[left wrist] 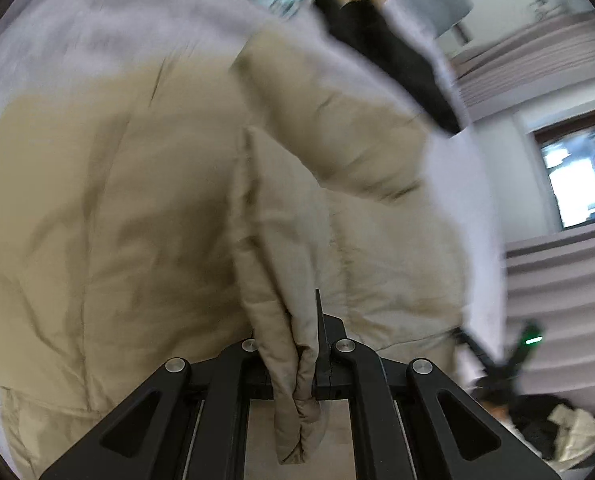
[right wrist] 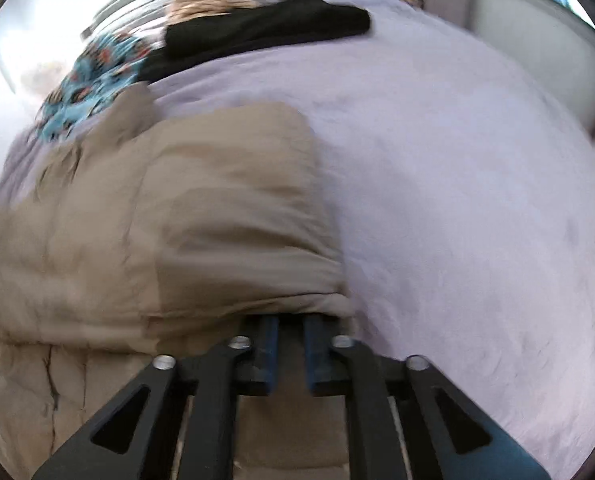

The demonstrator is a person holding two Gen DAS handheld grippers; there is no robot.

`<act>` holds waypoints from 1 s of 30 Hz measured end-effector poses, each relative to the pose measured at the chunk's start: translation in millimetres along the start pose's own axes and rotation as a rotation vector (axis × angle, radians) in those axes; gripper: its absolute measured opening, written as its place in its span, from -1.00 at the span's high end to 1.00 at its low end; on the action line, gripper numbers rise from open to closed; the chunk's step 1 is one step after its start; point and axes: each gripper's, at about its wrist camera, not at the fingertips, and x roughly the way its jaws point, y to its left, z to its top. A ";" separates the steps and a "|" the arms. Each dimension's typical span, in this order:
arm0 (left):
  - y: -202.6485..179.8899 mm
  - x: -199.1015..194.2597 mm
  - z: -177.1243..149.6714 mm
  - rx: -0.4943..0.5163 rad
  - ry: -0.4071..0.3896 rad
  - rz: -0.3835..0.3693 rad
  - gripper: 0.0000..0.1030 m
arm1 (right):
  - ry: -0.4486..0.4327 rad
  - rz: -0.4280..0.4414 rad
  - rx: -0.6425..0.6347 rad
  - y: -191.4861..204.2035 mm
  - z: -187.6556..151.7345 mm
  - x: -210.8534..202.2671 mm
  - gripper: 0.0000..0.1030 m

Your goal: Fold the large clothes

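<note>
Left gripper (left wrist: 303, 360) pinches fold of tan coat (left wrist: 137, 208), fingers tight on cloth. Coat spreads ahead of it on purple bed (left wrist: 69, 32). Right gripper (right wrist: 291, 356) fingers apart, nothing between them, coat edge just ahead. Step, I think: folding one side over. Next: right gripper needs grip, then both lift together.

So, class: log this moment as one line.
left gripper: shut on padded beige coat | right gripper: open at coat edge | lilac bedsheet
</note>
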 end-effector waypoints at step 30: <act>28.8 -63.0 -4.7 0.080 -0.188 0.271 0.66 | 0.076 0.151 0.103 -5.0 50.5 49.7 0.87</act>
